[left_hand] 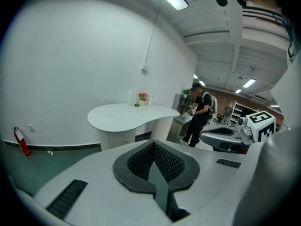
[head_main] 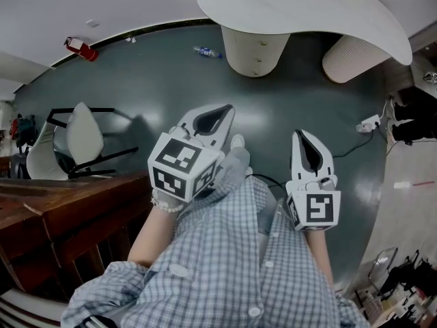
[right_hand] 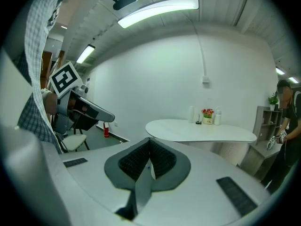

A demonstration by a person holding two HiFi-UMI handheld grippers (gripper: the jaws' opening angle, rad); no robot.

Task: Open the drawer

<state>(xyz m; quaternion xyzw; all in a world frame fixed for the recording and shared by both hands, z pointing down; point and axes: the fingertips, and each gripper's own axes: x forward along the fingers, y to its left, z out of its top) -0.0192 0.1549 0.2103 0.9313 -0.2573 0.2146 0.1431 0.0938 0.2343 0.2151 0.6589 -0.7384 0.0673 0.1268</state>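
Hovering side by side over the dark green floor (head_main: pixel 157 94), the left gripper (head_main: pixel 217 115) and right gripper (head_main: pixel 305 142) sit close to the person's checked shirt (head_main: pixel 232 265), each with its fingers pressed together on nothing. A wooden desk (head_main: pixel 61 210) stands just left of the left gripper; which part is the drawer cannot be told. A white counter (head_main: pixel 300 5) stands ahead.
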